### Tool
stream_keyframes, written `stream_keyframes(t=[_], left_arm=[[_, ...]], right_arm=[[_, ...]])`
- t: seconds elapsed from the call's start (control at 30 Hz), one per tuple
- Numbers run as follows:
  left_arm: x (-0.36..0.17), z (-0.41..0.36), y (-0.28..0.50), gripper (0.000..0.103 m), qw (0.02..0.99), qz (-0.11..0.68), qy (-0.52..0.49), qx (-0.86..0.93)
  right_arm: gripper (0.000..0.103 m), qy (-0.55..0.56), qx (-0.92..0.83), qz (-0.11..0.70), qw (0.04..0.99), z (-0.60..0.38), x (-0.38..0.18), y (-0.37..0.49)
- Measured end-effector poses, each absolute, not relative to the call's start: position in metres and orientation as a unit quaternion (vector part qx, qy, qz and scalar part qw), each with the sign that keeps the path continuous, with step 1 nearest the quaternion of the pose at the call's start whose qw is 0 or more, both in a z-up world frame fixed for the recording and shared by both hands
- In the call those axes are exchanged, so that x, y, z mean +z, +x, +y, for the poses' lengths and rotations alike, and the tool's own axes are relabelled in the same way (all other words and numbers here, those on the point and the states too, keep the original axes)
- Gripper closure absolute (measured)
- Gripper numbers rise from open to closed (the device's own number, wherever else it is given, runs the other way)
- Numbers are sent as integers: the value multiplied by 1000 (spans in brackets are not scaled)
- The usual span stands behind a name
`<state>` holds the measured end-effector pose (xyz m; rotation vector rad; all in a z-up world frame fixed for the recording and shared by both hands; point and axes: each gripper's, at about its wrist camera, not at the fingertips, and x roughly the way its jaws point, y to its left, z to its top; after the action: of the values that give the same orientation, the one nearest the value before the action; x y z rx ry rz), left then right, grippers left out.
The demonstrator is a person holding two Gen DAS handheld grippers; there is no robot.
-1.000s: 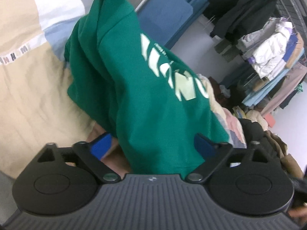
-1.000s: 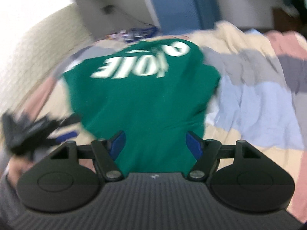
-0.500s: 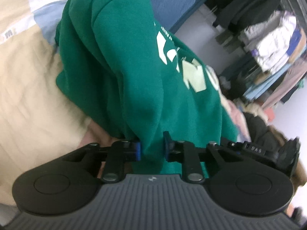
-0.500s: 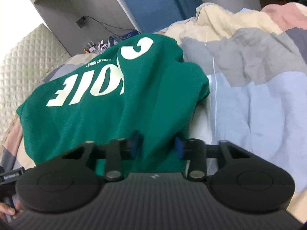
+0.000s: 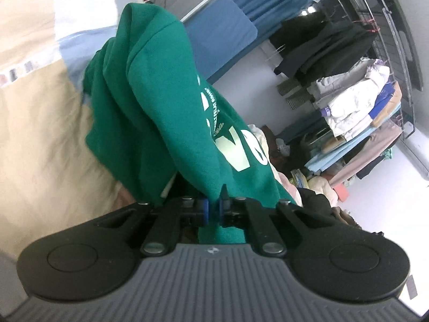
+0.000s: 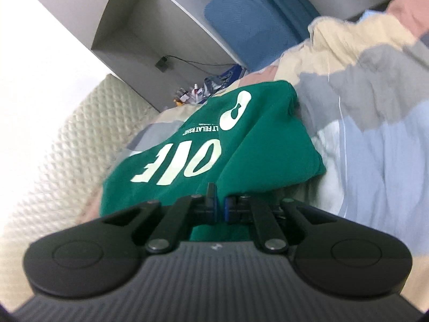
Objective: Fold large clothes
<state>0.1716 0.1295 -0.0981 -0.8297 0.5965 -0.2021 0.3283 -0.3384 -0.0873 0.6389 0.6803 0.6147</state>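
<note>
A green sweatshirt (image 5: 166, 107) with pale printed lettering hangs bunched and lifted in the left wrist view. My left gripper (image 5: 213, 210) is shut on a fold of its fabric. In the right wrist view the same green sweatshirt (image 6: 203, 145) spreads out over the bed, its lettering upside down. My right gripper (image 6: 219, 208) is shut on its near edge. The cloth hides the fingertips' inner faces in both views.
A patchwork duvet (image 6: 362, 134) in beige, grey, pale blue and pink covers the bed. A quilted headboard (image 6: 67, 147) is at left. A blue cushion (image 5: 222, 32) leans on the wall. A loaded clothes rack (image 5: 354, 102) and a clothes heap (image 5: 308, 187) stand at right.
Both grippers went from open around the sweatshirt to shut on its fabric. The sweatshirt has been lifted and hangs more bunched at the left gripper.
</note>
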Motion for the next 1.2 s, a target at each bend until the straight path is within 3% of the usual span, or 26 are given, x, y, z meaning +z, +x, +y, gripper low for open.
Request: stream_keyframes(t=[0.23, 0.3, 0.33, 0.37, 0.4, 0.47, 0.63, 0.73, 0.8, 0.87, 0.97, 1.2], left_arm=[[-124, 126, 173, 94, 852, 334, -399, -61], [-129, 125, 180, 90, 846, 341, -406, -58], [-132, 125, 184, 86, 844, 345, -407, -55], [-134, 125, 187, 78, 843, 347, -408, -53], [-136, 125, 190, 67, 843, 346, -409, -55], [-141, 125, 194, 52, 843, 347, -408, -55], [-155, 117, 213, 50, 842, 356, -396, -83], [-158, 104, 225, 59, 849, 361, -376, -92], [-156, 97, 227, 84, 853, 368, -355, -99], [-149, 96, 224, 92, 860, 356, -350, -103], [-126, 101, 207, 96, 869, 302, -373, -115], [-42, 88, 155, 96, 907, 176, -347, -163]], right_arm=[[87, 284, 272, 376, 839, -319, -104, 323], [73, 280, 274, 380, 838, -315, -107, 327], [55, 284, 274, 383, 835, -313, -109, 330], [46, 290, 274, 385, 832, -313, -112, 331], [45, 293, 274, 387, 830, -312, -115, 332], [45, 288, 271, 395, 829, -308, -120, 339], [46, 267, 272, 395, 836, -299, -132, 351], [48, 258, 277, 398, 836, -298, -140, 354], [61, 238, 282, 394, 842, -294, -141, 352], [87, 207, 291, 394, 847, -288, -139, 350], [95, 200, 329, 362, 849, -285, -121, 341], [96, 255, 423, 226, 839, -299, -51, 288]])
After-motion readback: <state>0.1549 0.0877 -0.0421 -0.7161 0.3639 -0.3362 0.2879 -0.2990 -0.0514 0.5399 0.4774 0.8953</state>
